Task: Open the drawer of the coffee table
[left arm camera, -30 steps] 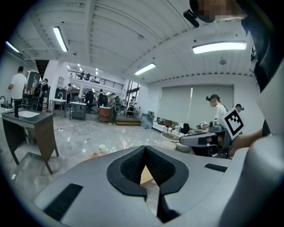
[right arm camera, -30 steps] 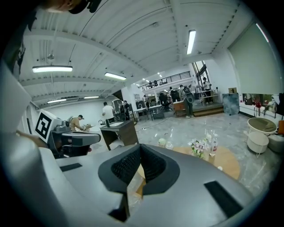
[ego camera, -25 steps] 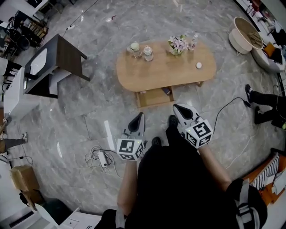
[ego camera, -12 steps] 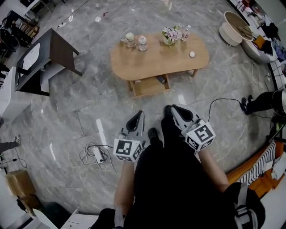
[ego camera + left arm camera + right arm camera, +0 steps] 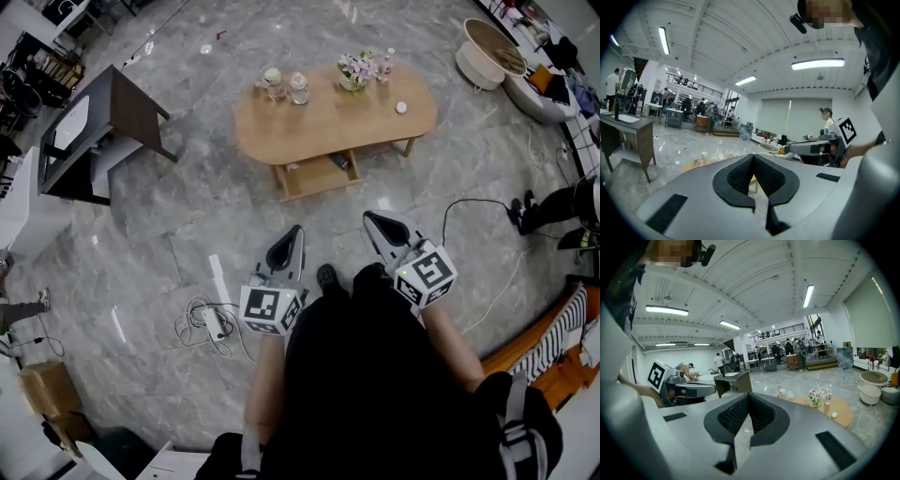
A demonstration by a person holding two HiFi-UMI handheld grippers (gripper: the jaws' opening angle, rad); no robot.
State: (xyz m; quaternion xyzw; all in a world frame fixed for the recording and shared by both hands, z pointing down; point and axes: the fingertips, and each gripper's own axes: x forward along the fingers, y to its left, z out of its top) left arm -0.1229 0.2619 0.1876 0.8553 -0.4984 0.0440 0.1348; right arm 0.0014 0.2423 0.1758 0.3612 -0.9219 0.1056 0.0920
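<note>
The oval wooden coffee table (image 5: 333, 120) stands on the grey marble floor ahead of me. Under its front edge a wooden drawer (image 5: 314, 176) juts out toward me with a small dark item inside. My left gripper (image 5: 293, 231) and right gripper (image 5: 369, 218) hover side by side above the floor, well short of the table. Both are shut and hold nothing. In the left gripper view the shut pads (image 5: 740, 174) hide most of the table. The right gripper (image 5: 748, 395) view shows the table top (image 5: 841, 412) at the right.
On the table stand two glass jars (image 5: 298, 89), a small vase of flowers (image 5: 354, 71) and a white ball (image 5: 401, 108). A dark side table (image 5: 112, 117) is at the left. A power strip with cables (image 5: 211, 323) lies on the floor. A round basket (image 5: 487, 52) sits at the far right.
The table now sits farther off and higher in the head view. Both grippers have drawn back from it and stay shut and empty.
</note>
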